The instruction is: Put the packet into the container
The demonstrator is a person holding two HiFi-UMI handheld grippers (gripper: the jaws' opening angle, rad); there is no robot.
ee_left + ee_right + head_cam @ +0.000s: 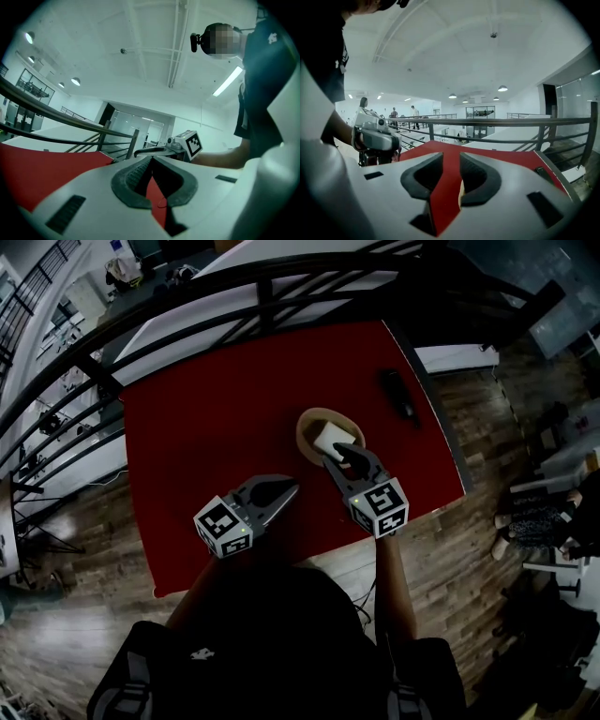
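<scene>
A white packet (pixel 334 437) lies inside a round brown container (pixel 309 422) near the middle of the red table (pixel 216 418). My right gripper (pixel 342 457) hovers at the container's near rim, tips just over the packet's near end. Its jaws stand a little apart, and in the right gripper view (pixel 451 164) only red table shows between them, with a tan sliver (pixel 461 194) by the right pad. My left gripper (pixel 284 490) rests to the left above the table's near part, tips together and empty (pixel 151 160).
A slim black object (pixel 398 393) lies on the table to the right of the container. A dark metal railing (pixel 234 310) runs along the table's far side. The table's near edge (pixel 309 554) is just below both grippers, with wooden floor around.
</scene>
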